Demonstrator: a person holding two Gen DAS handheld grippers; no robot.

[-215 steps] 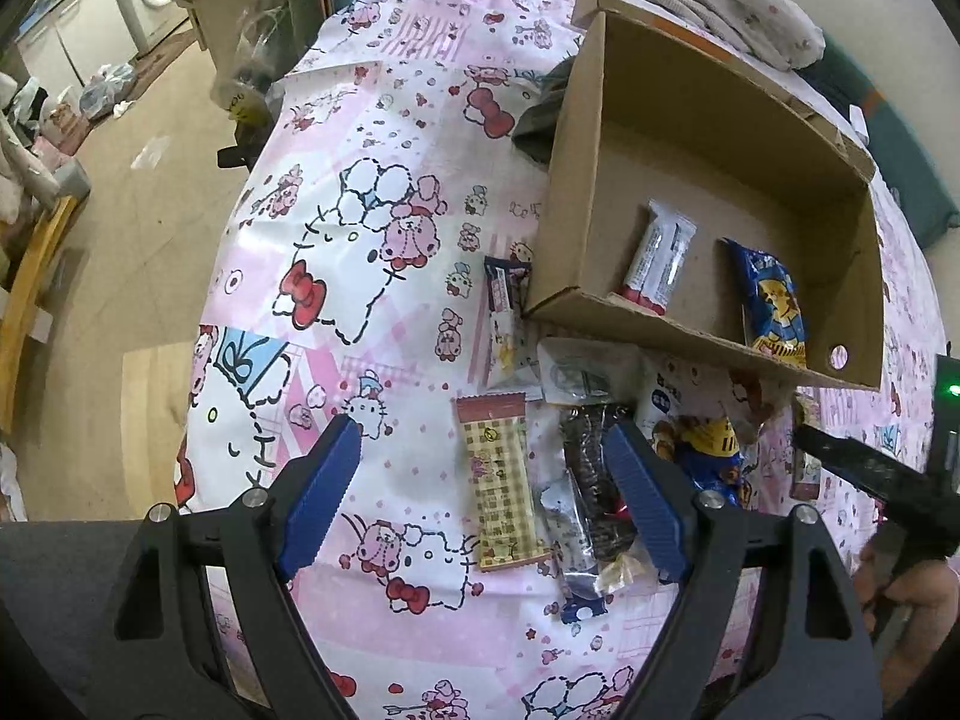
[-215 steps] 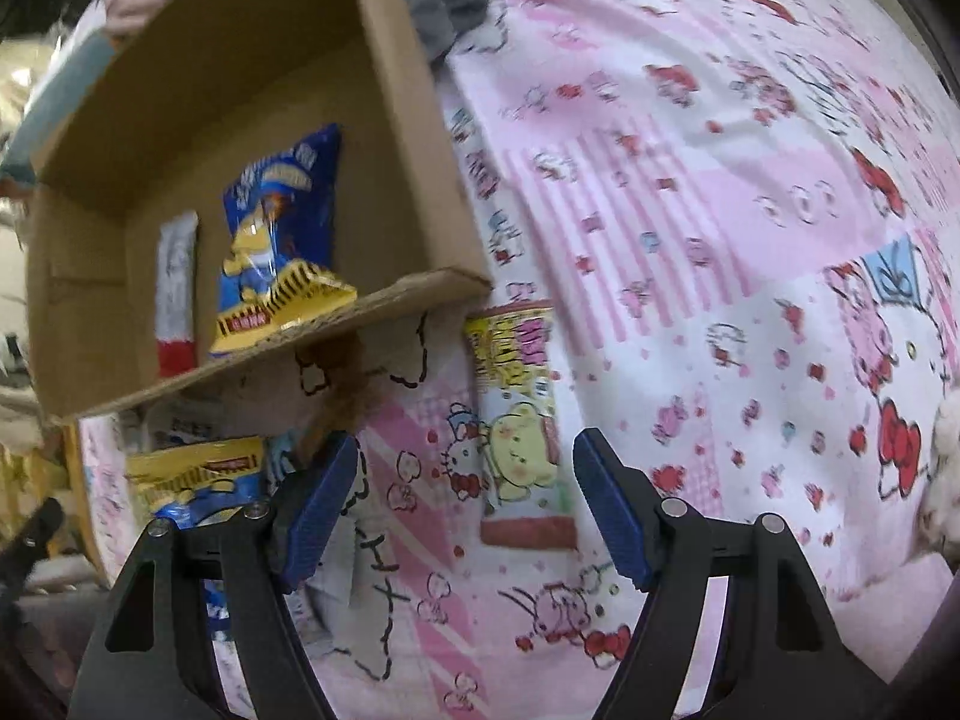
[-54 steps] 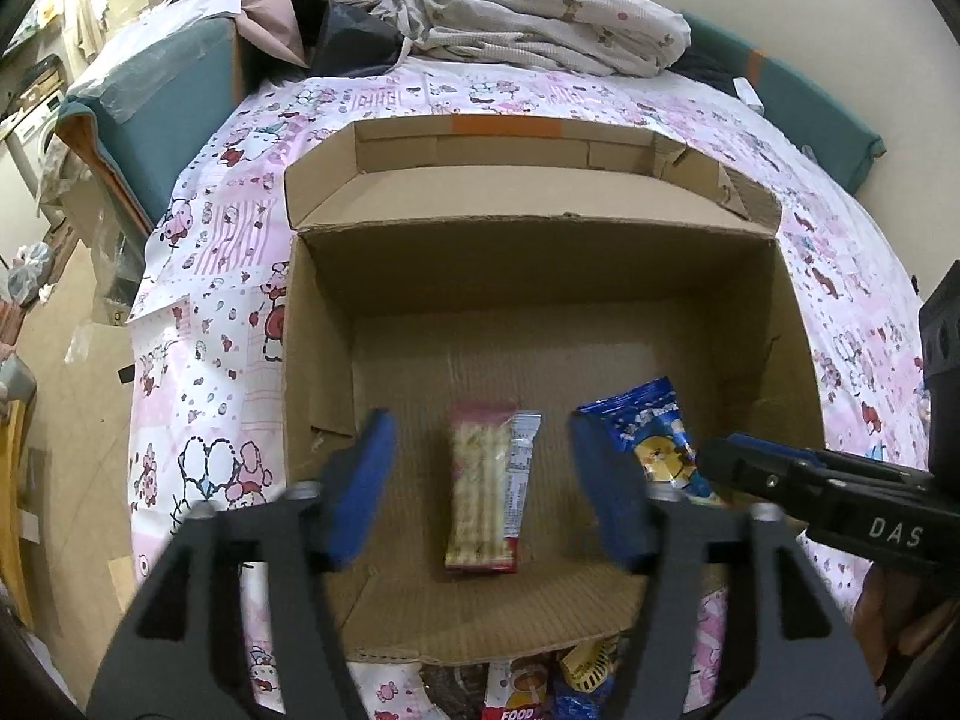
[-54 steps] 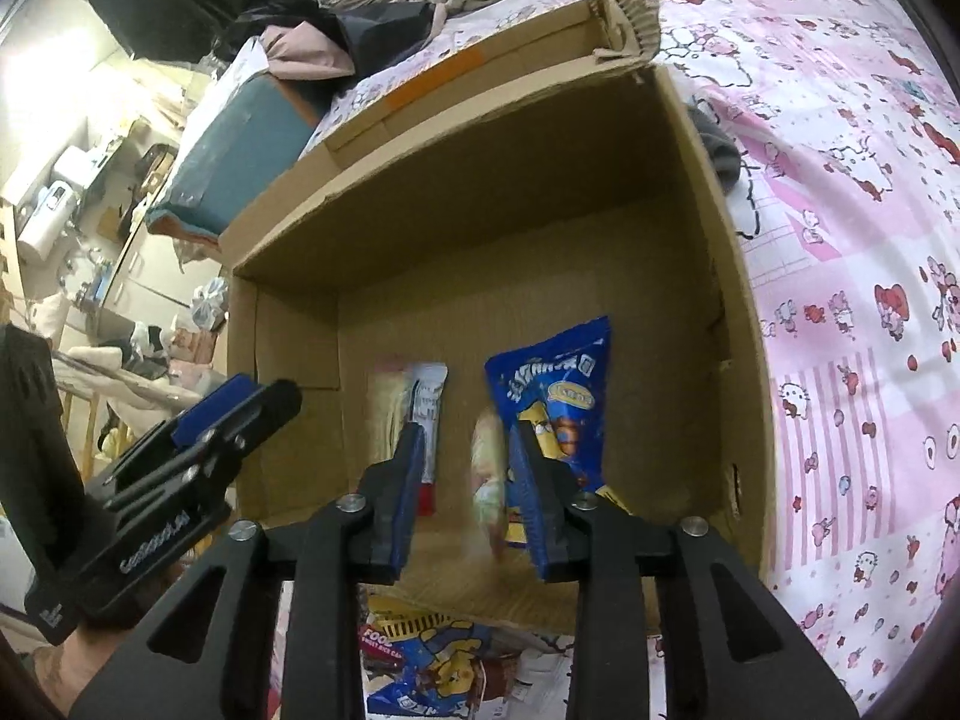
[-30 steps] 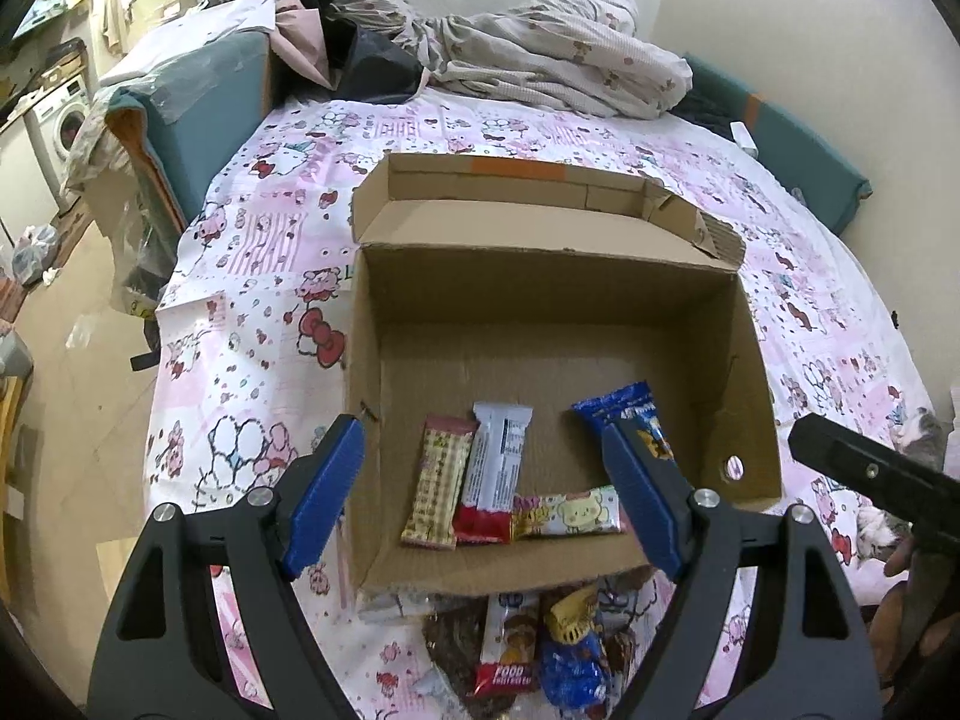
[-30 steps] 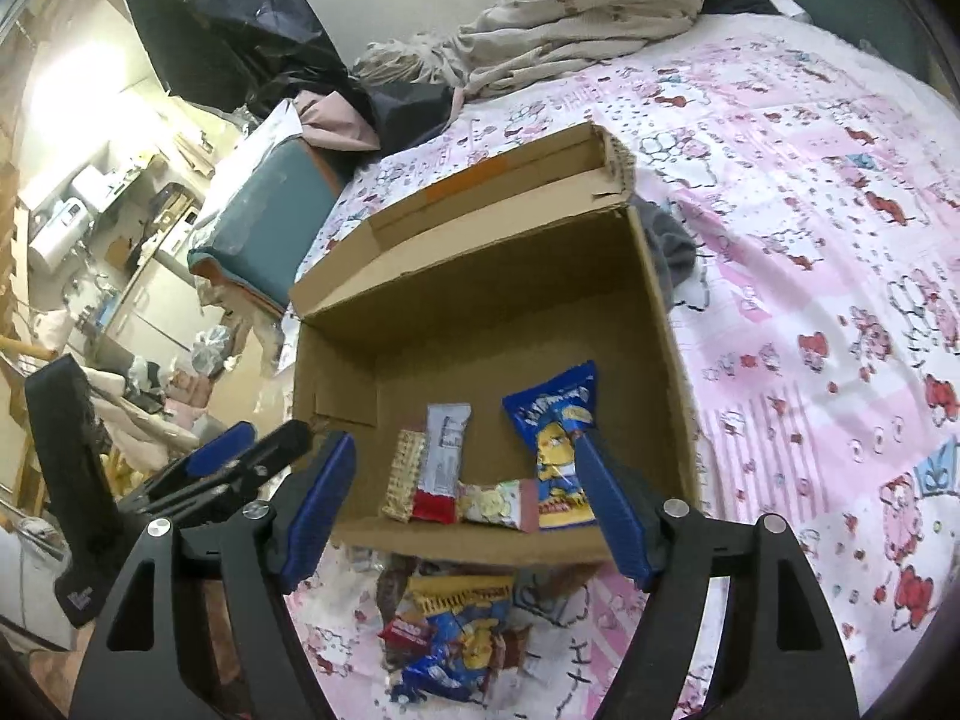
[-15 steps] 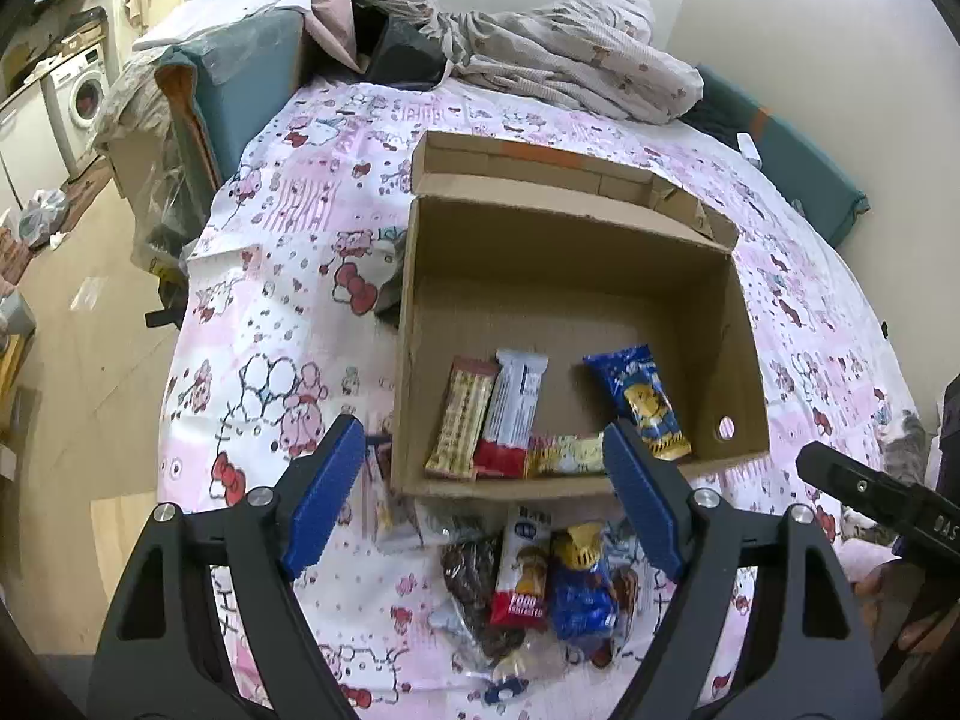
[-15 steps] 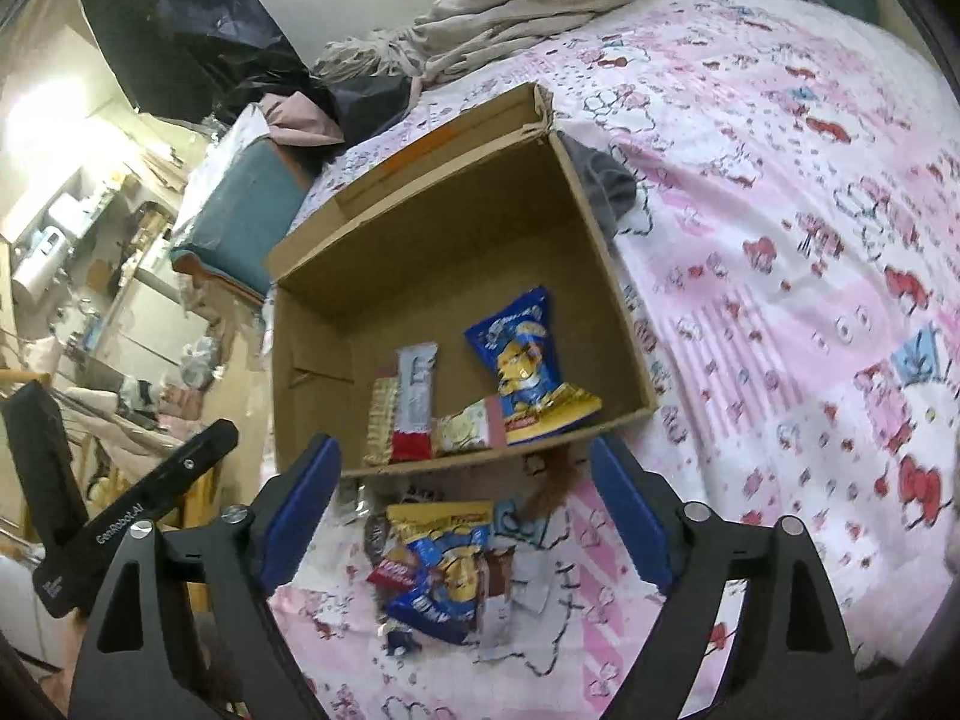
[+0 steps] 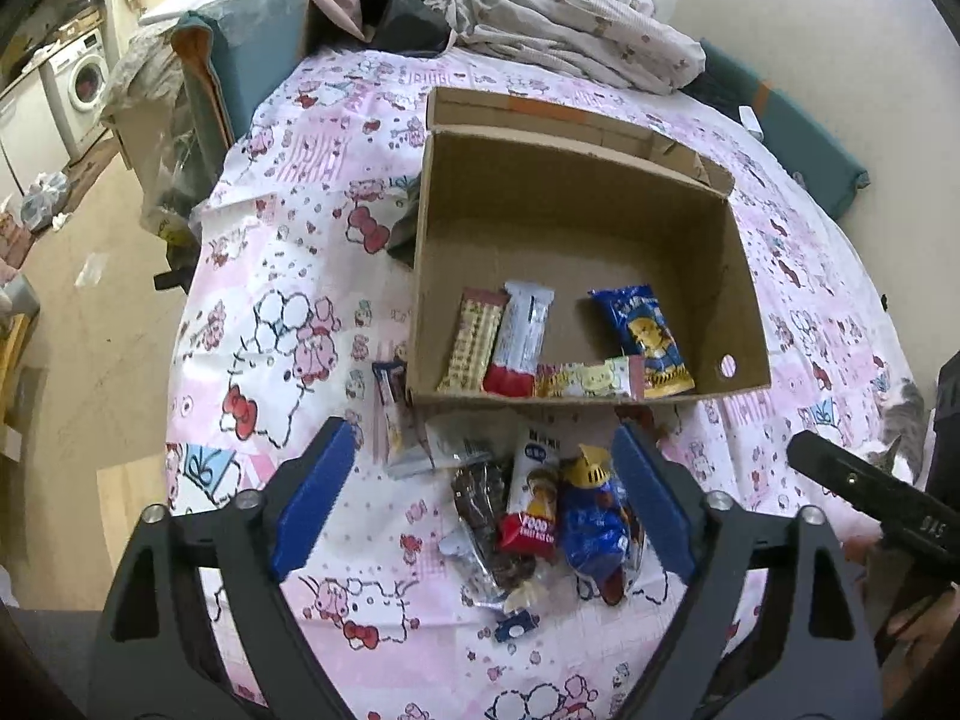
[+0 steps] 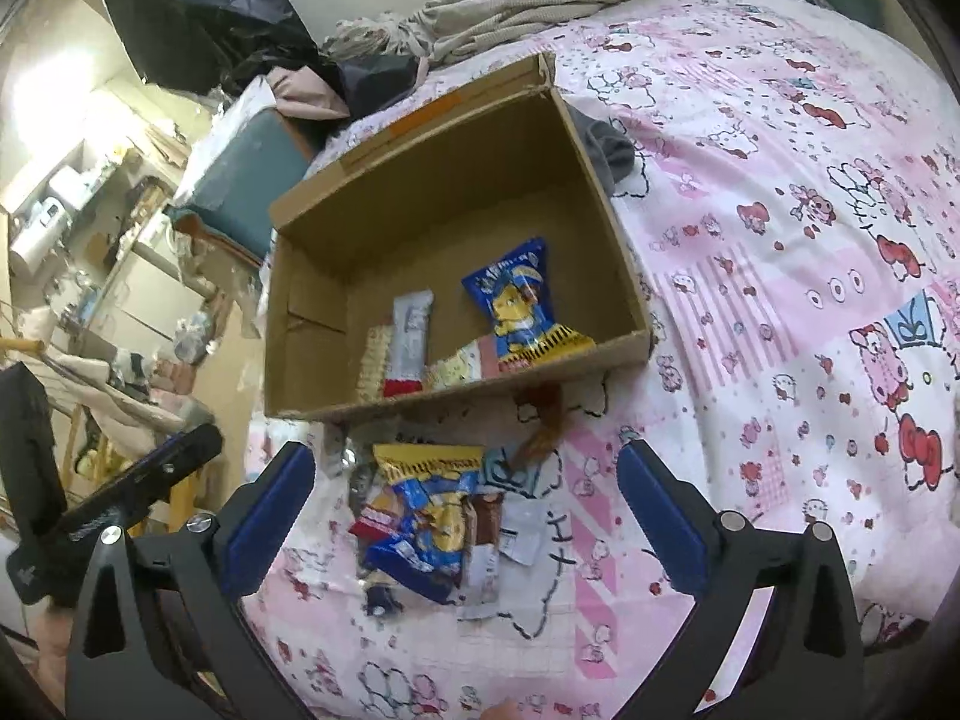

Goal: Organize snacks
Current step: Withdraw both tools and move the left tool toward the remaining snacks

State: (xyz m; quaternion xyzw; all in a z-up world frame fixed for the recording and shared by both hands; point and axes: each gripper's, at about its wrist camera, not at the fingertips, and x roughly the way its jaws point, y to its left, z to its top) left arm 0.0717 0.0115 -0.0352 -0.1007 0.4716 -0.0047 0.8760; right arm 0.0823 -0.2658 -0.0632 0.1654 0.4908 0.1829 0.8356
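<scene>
Snacks are partly sorted: four packets lie along the near wall of the cardboard box, a loose pile waits on the bedsheet just near it, and the left gripper and right gripper hover spread and empty.

Two black plastic two-finger grippers: the left gripper and the right gripper each carry blue ridged pads on angular black fingers — triangular cut-outs, silver screws. A sliver of bare skin shows below.
</scene>
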